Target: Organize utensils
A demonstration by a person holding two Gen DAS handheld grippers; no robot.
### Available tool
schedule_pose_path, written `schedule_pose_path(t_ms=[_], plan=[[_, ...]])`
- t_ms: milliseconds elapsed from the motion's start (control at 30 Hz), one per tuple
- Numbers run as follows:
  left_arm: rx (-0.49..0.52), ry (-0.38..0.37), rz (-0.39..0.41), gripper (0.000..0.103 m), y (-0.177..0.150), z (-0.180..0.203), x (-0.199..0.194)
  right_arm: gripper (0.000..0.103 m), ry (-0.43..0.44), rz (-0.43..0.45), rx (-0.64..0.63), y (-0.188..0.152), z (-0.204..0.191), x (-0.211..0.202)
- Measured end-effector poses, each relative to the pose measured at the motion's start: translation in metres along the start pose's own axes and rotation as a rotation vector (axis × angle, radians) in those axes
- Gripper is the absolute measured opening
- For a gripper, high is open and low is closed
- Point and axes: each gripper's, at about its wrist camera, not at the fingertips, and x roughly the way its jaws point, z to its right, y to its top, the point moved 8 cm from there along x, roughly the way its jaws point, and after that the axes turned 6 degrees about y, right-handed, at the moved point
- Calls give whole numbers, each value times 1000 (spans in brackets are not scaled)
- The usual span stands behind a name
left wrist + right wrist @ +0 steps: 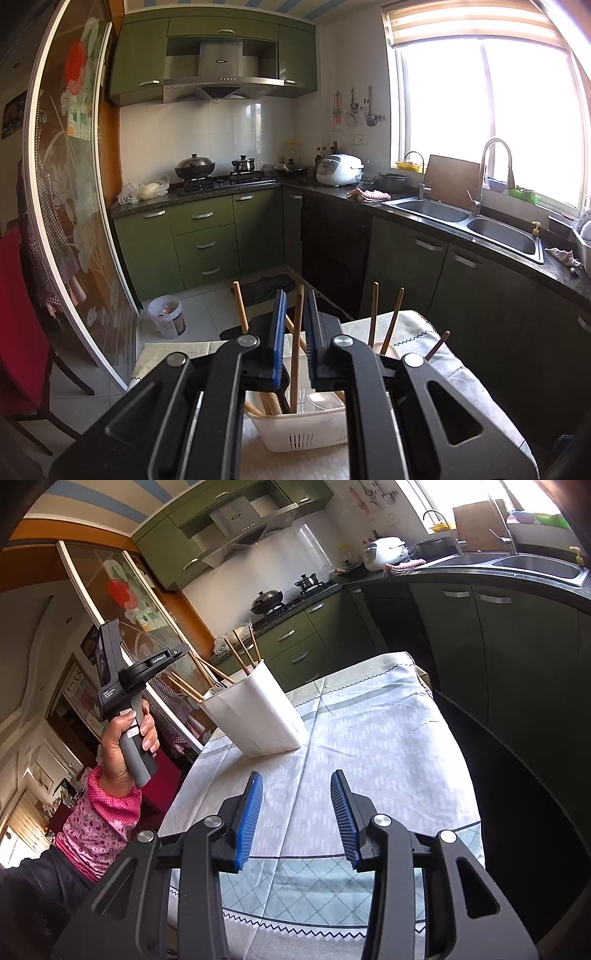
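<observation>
A white plastic utensil holder (299, 428) (266, 716) stands on the cloth-covered table (369, 738), with several wooden sticks leaning in it. My left gripper (295, 295) hovers right above the holder. One upright wooden stick (297, 350) runs between its blue pads, its lower end inside the holder. A thin gap shows on the stick's left side, so the pads do not clamp it. Other sticks (373, 314) fan out to either side. My right gripper (296, 773) is open and empty, low over the cloth, short of the holder. A hand (122, 738) holds the left tool's handle.
The table's right edge borders dark cabinets (517, 664) under a counter with a double sink (461, 221). A glass sliding door (74, 184), a red chair (18, 332) and a white bucket (168, 317) on the floor lie to the left. Green drawers (207, 243) stand beyond.
</observation>
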Motion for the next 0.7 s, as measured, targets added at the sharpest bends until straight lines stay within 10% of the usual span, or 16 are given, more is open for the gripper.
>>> schedule_pose_path(t_ms=[700], plan=[[-90,-21,147,96,15,-48,-134,50,-26,6,-76,-3,-29,0]])
